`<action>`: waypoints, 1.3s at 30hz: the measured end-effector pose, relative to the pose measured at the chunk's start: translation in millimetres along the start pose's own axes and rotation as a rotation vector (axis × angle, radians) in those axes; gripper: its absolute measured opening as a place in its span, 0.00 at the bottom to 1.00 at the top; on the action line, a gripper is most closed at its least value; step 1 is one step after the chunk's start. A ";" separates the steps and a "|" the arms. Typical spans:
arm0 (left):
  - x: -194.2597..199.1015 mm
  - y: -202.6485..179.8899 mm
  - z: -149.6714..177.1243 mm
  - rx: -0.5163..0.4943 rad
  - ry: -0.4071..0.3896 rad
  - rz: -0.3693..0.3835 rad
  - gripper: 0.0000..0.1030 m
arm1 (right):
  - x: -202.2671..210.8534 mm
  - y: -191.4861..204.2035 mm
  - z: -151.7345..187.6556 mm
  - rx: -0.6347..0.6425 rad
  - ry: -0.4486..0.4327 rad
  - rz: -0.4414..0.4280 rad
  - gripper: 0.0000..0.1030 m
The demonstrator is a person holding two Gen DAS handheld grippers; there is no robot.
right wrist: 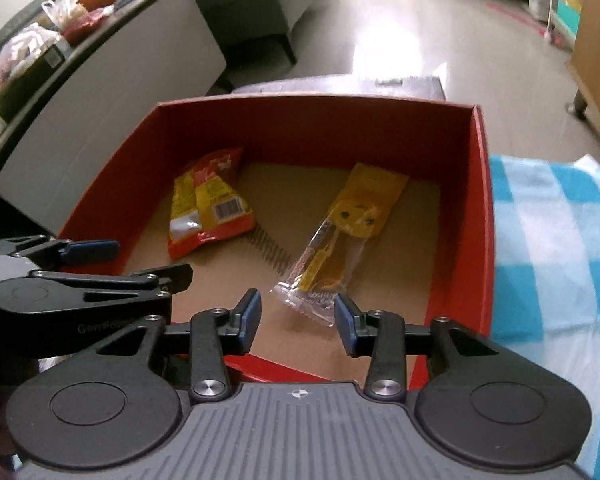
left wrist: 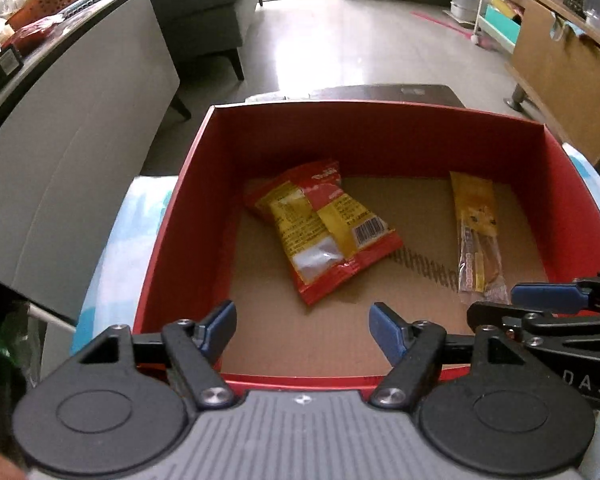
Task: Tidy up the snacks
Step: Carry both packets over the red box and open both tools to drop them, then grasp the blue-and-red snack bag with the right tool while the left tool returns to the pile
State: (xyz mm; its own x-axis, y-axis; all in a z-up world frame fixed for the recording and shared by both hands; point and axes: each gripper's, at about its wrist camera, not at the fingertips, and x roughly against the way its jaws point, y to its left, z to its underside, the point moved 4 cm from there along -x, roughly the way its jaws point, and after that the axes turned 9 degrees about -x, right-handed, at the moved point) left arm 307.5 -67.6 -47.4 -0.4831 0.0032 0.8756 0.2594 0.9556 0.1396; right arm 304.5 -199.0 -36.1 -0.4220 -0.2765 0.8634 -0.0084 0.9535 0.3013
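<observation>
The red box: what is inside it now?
Inside the red box lie a red-yellow snack bag and a long yellow packet on brown cardboard. Whatever is under them is hidden.

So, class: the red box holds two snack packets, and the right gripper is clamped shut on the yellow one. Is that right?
Not quite. The red box does hold two packets, but the right gripper is open: in the right wrist view its pads stand apart at the yellow packet's clear end, not pressing it. The red packet lies free too.

Both wrist views close, angled down, sharing red box (left wrist: 188,184)
</observation>
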 end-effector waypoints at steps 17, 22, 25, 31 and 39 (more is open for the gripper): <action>84.5 6.7 49.7 0.104 -0.119 0.120 0.66 | 66.8 19.5 67.9 -0.036 -0.042 -0.017 0.77; 144.6 17.1 65.5 0.115 -0.313 0.066 0.69 | 149.3 29.5 66.7 -0.093 -0.336 -0.127 1.00; 168.2 24.1 74.0 0.100 -0.389 0.058 0.85 | 194.6 32.9 80.5 -0.161 -0.515 -0.262 1.00; 147.6 34.4 117.0 0.078 -0.251 0.019 0.87 | 163.1 10.0 109.8 -0.262 -0.382 -0.227 1.00; 104.9 51.2 143.1 0.175 -0.050 0.065 0.86 | 112.8 47.2 139.5 -0.040 -0.154 -0.114 1.00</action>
State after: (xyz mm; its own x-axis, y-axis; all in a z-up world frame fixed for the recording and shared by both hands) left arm 150.5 23.9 -14.6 -0.5118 0.0774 0.8556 0.1447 0.9895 -0.0030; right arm 130.0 -168.4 19.1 -0.5540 -0.3581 0.7515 -0.0290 0.9105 0.4125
